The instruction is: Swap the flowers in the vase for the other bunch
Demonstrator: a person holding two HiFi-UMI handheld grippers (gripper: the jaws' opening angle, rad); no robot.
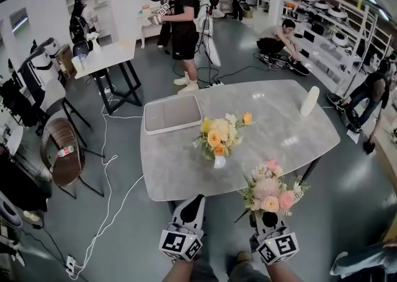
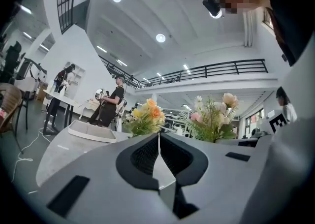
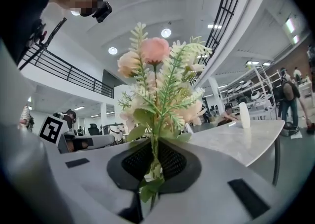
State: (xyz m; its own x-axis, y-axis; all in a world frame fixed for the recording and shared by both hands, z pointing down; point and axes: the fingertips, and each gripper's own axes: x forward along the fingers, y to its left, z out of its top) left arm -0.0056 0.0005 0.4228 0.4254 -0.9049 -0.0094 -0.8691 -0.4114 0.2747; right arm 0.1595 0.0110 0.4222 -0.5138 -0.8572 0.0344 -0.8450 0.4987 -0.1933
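Note:
A bunch of yellow and orange flowers [image 1: 218, 135] stands in a small white vase [image 1: 219, 162] at the middle of the grey table [image 1: 180, 169]. My right gripper [image 1: 267, 217], at the table's near edge, is shut on the stems of a pink and peach bunch [image 1: 270, 191], which it holds upright; the stems run between the jaws [image 3: 153, 161] and the pink bunch [image 3: 156, 82] fills that view. My left gripper [image 1: 196, 202] sits beside it at the near edge, shut and empty [image 2: 158, 148]. Ahead of it are the yellow bunch [image 2: 145, 115] and the pink bunch [image 2: 212, 118].
A white tray [image 1: 172, 114] lies on the table's far left part and a white cylinder [image 1: 309, 100] stands at its far right. Several people, a chair [image 1: 62, 150], a second table [image 1: 105, 57] and floor cables [image 1: 105, 169] surround the table.

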